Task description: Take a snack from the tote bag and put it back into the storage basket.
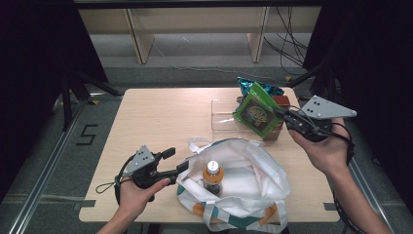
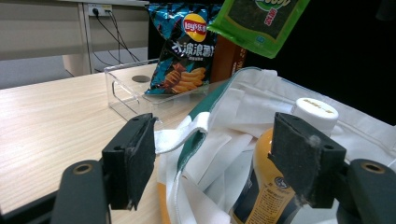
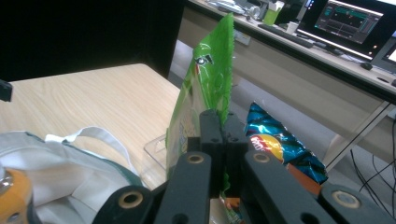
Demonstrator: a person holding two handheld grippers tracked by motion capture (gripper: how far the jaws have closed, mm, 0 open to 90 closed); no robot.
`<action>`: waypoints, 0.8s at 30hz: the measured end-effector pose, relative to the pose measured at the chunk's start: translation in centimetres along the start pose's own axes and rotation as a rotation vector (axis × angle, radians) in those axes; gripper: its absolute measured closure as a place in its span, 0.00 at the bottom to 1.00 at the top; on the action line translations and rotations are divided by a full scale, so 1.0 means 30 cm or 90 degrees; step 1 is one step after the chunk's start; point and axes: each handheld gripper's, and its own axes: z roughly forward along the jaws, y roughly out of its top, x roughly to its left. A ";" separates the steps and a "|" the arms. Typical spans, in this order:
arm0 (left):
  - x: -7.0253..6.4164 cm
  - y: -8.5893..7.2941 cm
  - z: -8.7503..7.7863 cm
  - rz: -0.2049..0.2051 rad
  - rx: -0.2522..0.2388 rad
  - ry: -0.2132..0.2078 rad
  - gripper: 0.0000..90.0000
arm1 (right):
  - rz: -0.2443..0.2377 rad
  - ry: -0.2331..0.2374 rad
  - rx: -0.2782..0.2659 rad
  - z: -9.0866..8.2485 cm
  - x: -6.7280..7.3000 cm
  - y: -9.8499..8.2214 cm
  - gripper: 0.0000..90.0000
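A white tote bag (image 1: 253, 180) with green trim sits open at the table's front. An orange drink bottle (image 1: 213, 176) with a white cap stands upright inside it. My left gripper (image 1: 178, 160) is open at the bag's left rim. In the left gripper view that rim (image 2: 196, 126) lies between the spread jaws, untouched by the pads, with the bottle (image 2: 313, 112) behind the right jaw. My right gripper (image 1: 283, 114) is shut on the edge of a green snack packet (image 1: 255, 112) and holds it in the air beyond the bag. The packet (image 3: 205, 88) stands edge-on above the closed jaws.
A clear acrylic tray (image 1: 223, 119) rests on the table behind the bag. A blue chips bag (image 1: 260, 88) and a brown box (image 1: 281, 122) stand at its right end. The table's left half is bare wood. Dark curtains flank both sides.
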 end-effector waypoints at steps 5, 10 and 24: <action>0.000 0.000 0.000 0.000 -0.001 0.000 0.34 | -0.016 -0.011 0.002 0.021 -0.010 -0.001 1.00; 0.000 0.000 0.000 -0.002 0.000 0.000 0.34 | -0.010 -0.017 0.004 0.041 -0.017 -0.010 1.00; 0.000 -0.001 0.001 -0.004 0.000 -0.001 0.34 | 0.000 -0.027 0.016 0.089 -0.044 -0.027 1.00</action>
